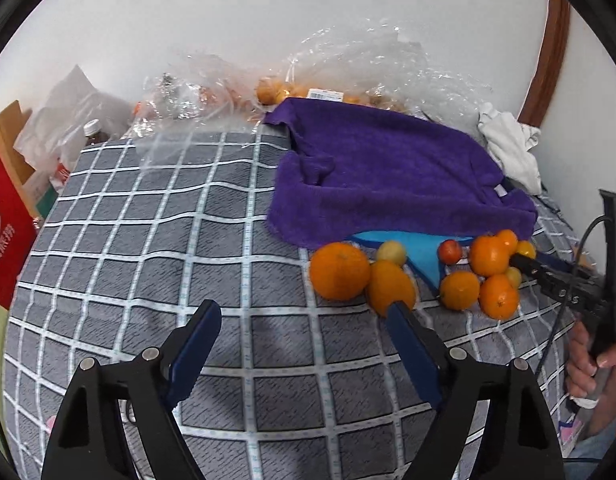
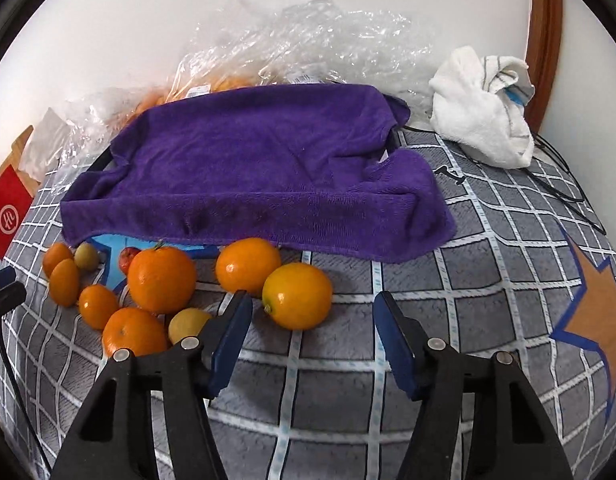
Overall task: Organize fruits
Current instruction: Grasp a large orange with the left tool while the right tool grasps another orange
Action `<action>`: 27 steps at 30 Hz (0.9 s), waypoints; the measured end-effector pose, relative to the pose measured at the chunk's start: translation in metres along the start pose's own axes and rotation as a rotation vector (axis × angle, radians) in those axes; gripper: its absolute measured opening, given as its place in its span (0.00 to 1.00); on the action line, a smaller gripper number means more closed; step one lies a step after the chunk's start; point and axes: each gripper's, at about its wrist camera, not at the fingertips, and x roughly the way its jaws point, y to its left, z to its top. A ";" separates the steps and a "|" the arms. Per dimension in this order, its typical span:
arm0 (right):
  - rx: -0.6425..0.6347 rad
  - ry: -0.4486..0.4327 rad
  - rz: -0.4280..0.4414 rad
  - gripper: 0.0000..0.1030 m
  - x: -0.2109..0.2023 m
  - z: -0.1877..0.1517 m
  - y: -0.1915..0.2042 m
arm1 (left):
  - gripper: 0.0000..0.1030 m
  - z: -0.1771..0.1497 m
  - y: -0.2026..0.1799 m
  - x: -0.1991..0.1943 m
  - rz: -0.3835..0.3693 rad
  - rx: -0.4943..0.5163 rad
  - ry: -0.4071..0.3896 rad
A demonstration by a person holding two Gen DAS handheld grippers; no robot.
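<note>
Several oranges lie loose on the checked grey cloth in front of a purple towel (image 2: 260, 160). In the right wrist view, a yellow-orange fruit (image 2: 297, 295) sits just ahead of my open, empty right gripper (image 2: 311, 312), between its fingers. A large orange (image 2: 162, 278) and another (image 2: 248, 266) lie left of it, with smaller fruits and a small red one (image 2: 126, 259). My left gripper (image 1: 304, 320) is open and empty; its right fingertip is beside an oval orange (image 1: 389, 286), next to a big orange (image 1: 339, 270). The right gripper (image 1: 523, 261) shows among the right fruit cluster.
The purple towel (image 1: 387, 176) covers a raised thing with a blue sheet (image 1: 423, 250) under its front edge. Clear plastic bags (image 2: 300, 36) with more oranges lie by the wall. A white cloth (image 2: 481, 108), a cable (image 2: 563, 188), a red box (image 1: 6, 220) and a bottle (image 1: 94, 132) stand around.
</note>
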 end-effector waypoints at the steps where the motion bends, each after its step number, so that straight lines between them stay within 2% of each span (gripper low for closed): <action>1: 0.003 0.002 0.008 0.51 0.001 0.000 -0.001 | 0.82 0.002 -0.001 0.002 -0.004 -0.005 -0.001; 3: 0.005 -0.001 0.017 0.46 0.001 0.000 -0.001 | 0.82 0.006 -0.001 0.008 0.001 -0.022 -0.001; 5: -0.004 -0.005 0.030 0.35 0.000 0.000 -0.001 | 0.82 0.010 0.000 0.015 -0.013 -0.038 0.005; 7: -0.010 -0.009 0.034 0.34 -0.002 -0.002 -0.002 | 0.80 0.013 -0.001 0.022 -0.036 -0.045 0.009; 10: -0.009 -0.013 0.039 0.34 -0.005 -0.005 -0.004 | 0.69 0.016 -0.002 0.031 -0.063 -0.055 0.018; 13: -0.014 -0.017 0.046 0.34 -0.007 -0.007 -0.005 | 0.56 0.017 0.002 0.037 -0.148 -0.109 0.024; 16: -0.012 -0.020 0.048 0.34 -0.011 -0.010 -0.006 | 0.42 0.017 0.004 0.039 -0.211 -0.120 0.022; 17: -0.010 -0.020 0.049 0.34 -0.012 -0.010 -0.007 | 0.34 0.017 0.005 0.039 -0.206 -0.120 0.020; 21: -0.004 -0.022 0.043 0.34 -0.018 -0.014 -0.012 | 0.35 0.016 0.013 0.034 -0.207 -0.148 0.027; 25: -0.010 -0.024 0.040 0.34 -0.020 -0.019 -0.013 | 0.35 0.012 0.018 0.025 -0.119 -0.121 0.006; 27: -0.012 -0.023 0.036 0.34 -0.019 -0.021 -0.012 | 0.35 0.010 0.019 0.025 -0.113 -0.112 0.010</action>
